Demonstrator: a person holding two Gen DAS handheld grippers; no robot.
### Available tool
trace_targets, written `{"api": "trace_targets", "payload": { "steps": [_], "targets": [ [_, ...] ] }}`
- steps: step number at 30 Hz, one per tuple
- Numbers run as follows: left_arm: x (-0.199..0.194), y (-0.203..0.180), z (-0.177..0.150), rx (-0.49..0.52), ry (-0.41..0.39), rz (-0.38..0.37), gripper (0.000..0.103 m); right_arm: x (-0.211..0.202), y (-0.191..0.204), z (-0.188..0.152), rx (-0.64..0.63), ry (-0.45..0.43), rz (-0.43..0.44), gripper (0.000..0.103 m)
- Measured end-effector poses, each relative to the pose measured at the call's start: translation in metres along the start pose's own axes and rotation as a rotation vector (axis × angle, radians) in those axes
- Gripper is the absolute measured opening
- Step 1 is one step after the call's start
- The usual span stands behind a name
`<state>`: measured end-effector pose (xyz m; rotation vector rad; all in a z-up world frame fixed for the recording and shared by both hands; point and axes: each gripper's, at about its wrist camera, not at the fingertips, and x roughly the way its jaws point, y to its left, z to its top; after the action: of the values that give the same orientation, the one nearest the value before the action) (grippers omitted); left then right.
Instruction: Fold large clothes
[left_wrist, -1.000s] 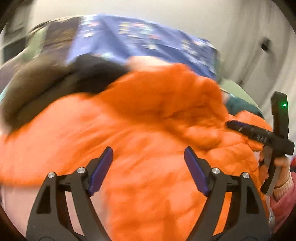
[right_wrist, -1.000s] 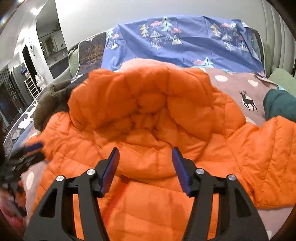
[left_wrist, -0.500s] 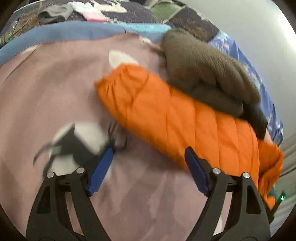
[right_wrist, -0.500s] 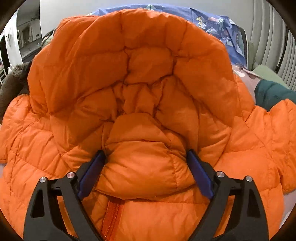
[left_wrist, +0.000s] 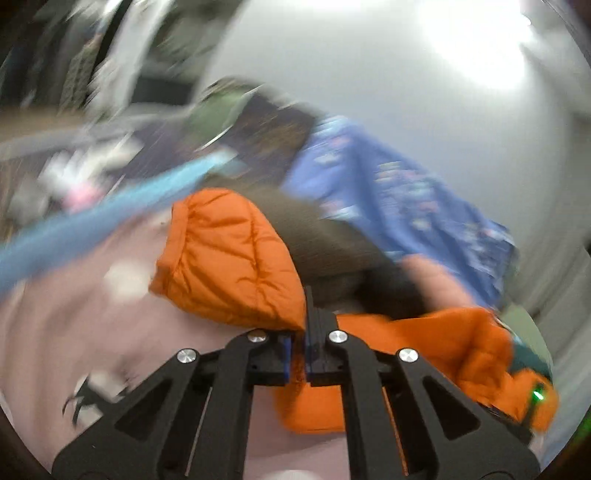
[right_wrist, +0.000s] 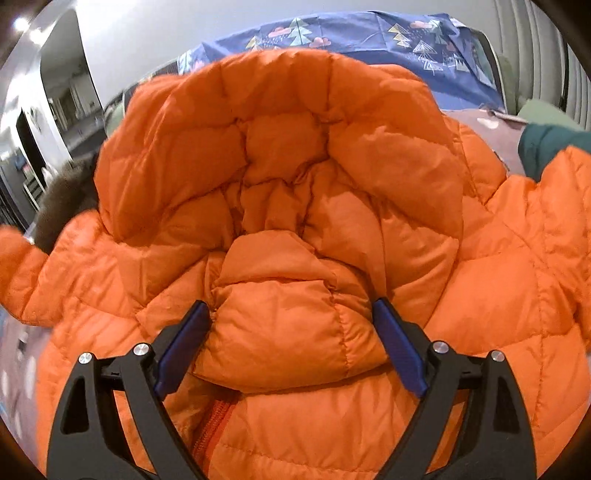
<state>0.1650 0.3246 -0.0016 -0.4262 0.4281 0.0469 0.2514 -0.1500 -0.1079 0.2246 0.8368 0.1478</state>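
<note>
Folding has barely begun — the left gripper (left_wrist: 300, 334) has clamped the orange jacket (right_wrist: 295, 206)'s sleeve, the right gripper (right_wrist: 291, 343) gapes unclenched astride the collar — body still spread over the bed (left_wrist: 48, 332).

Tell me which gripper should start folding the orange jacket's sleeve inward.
Left. The left gripper has just closed on the orange jacket at its sleeve. The right gripper stands open around the collar, gripping nothing.

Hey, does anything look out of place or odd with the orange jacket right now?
Nothing is damaged, but the orange puffer jacket is not laid flat: its hood stands puffed up, and a dark brown garment lies on the sleeve that the left gripper pinches.
</note>
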Motion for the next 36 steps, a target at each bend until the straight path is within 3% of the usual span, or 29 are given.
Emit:
{"api": "trace_targets", "payload": {
  "steps": [3, 8, 11, 15, 17, 21, 22, 26, 30, 36],
  "targets": [
    [-0.015, -0.087, 0.014, 0.149, -0.048, -0.159, 0.005, -0.008, -0.008, 0.001, 0.036, -0.03, 0.068, 0.092],
    [-0.001, -0.228, -0.005, 0.347, 0.004, -0.398, 0.007, -0.058, -0.036, 0.01, 0.137, -0.183, 0.202, 0.092],
    [0.021, -0.297, -0.043, 0.436, 0.076, -0.505, 0.007, -0.084, -0.056, 0.017, 0.163, -0.267, 0.21, 0.092],
    [0.068, -0.361, -0.12, 0.561, 0.237, -0.52, 0.015, -0.1, -0.105, 0.023, 0.302, -0.297, 0.181, 0.092],
    [0.101, -0.376, -0.158, 0.626, 0.301, -0.448, 0.044, -0.099, -0.129, 0.023, 0.4, -0.28, 0.225, 0.092],
    [0.143, -0.376, -0.199, 0.679, 0.414, -0.373, 0.048, -0.089, -0.149, 0.016, 0.495, -0.214, 0.304, 0.092],
    [0.145, -0.372, -0.2, 0.657, 0.434, -0.375, 0.054, -0.088, -0.151, 0.016, 0.501, -0.21, 0.308, 0.092],
    [0.117, -0.348, -0.185, 0.608, 0.395, -0.426, 0.069, -0.081, -0.14, 0.017, 0.46, -0.178, 0.313, 0.092],
    [0.1, -0.325, -0.177, 0.617, 0.344, -0.426, 0.075, -0.071, -0.118, 0.013, 0.409, -0.131, 0.387, 0.092],
    [0.103, -0.311, -0.189, 0.567, 0.422, -0.4, 0.076, -0.075, -0.093, 0.014, 0.346, -0.116, 0.466, 0.092]
  ]
}}
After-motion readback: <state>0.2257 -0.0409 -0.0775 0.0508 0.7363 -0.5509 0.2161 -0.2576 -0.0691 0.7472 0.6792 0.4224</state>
